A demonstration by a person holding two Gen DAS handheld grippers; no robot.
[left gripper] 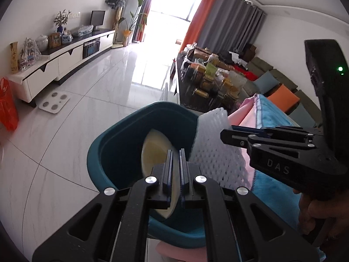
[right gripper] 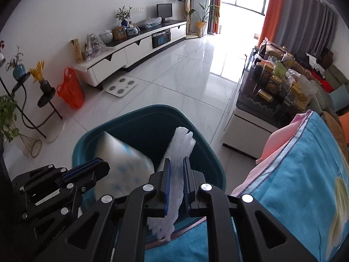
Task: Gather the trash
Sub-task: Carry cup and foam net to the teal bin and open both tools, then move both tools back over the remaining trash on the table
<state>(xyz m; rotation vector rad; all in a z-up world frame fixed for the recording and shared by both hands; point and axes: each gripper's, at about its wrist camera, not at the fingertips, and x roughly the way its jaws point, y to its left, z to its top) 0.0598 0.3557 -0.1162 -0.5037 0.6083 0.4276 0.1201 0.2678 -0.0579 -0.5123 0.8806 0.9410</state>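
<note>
A teal bin (left gripper: 102, 148) stands on the tiled floor just below both grippers. In the left wrist view my left gripper (left gripper: 176, 152) is shut on a flat pale packet (left gripper: 154, 148), which hangs over the bin's opening. The right gripper (left gripper: 224, 134) comes in from the right, a white foam net (left gripper: 213, 152) in its jaws. In the right wrist view my right gripper (right gripper: 177, 161) is shut on that foam net (right gripper: 182, 142), above the bin (right gripper: 152, 109). The left gripper (right gripper: 102, 166) at lower left holds the blurred packet (right gripper: 124, 159) inside the rim.
A blue towel (right gripper: 294, 185) over pink cloth covers a surface at the right, against the bin. Behind it is a low table with jars (right gripper: 272, 83). An orange bag (right gripper: 70, 89), a white scale (right gripper: 122, 86) and a plant stand (right gripper: 26, 109) are on the left floor.
</note>
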